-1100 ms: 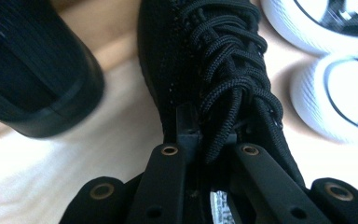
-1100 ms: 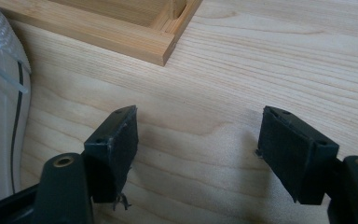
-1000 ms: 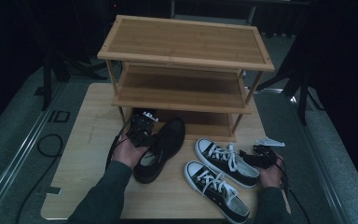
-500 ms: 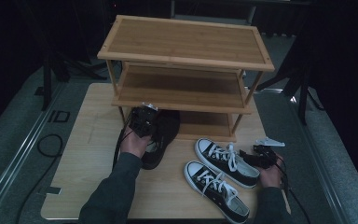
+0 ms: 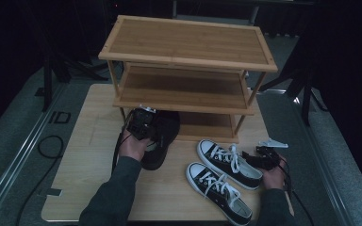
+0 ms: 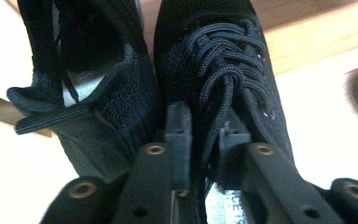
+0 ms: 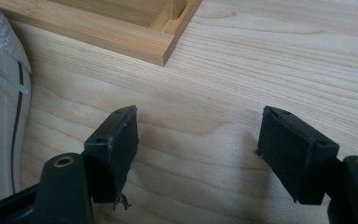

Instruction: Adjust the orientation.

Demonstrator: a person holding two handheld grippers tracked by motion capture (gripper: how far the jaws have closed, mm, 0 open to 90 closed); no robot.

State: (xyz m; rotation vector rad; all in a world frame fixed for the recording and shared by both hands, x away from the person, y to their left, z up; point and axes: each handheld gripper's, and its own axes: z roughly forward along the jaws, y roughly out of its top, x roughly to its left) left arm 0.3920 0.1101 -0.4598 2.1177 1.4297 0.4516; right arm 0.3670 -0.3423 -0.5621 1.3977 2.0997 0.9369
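Two black shoes (image 5: 162, 136) sat mid-frame at the rack's (image 5: 187, 47) bottom shelf in the high view; the left gripper (image 6: 205, 135) view showed jaws just loosening around laces, likely withdrawing next; the right gripper (image 7: 198, 154) gaped, idle.

"ID" is printed on the grey floor mat (image 5: 59, 117) beside the table.

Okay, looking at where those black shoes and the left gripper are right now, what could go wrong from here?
The left gripper has just been opening, with the laces of one black shoe between its jaws; pulling back could snag them and drag the shoe off the bottom shelf.

The other black shoe leans slumped against it and may tip further.

The right gripper rests open beside the sneakers; a sweep could knock them.
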